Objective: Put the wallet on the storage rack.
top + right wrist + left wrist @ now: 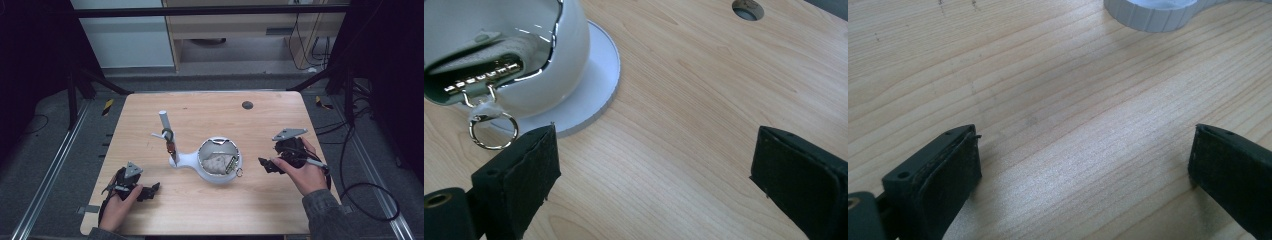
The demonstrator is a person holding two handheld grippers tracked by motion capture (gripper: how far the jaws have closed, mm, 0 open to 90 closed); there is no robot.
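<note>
A white bowl (220,160) stands on a white base at the table's middle, with a pale grey pouch (214,163) lying inside. The pouch's gold clasp and key ring (492,131) hang over the bowl's rim (574,45). A white post (165,124) rises from the base's left end, with a small brown item hung on it. My left gripper (150,191) rests low at the front left, open over bare wood. Right of the bowl, my right gripper (266,165) is open too, with nothing between its jaws. The ribbed edge of the white base (1153,15) lies ahead of the left gripper.
The wooden table (210,210) has a dark round hole (247,105) near its far edge. Black frame legs and cables stand on the floor on both sides. Bare wood stretches in front of the bowl.
</note>
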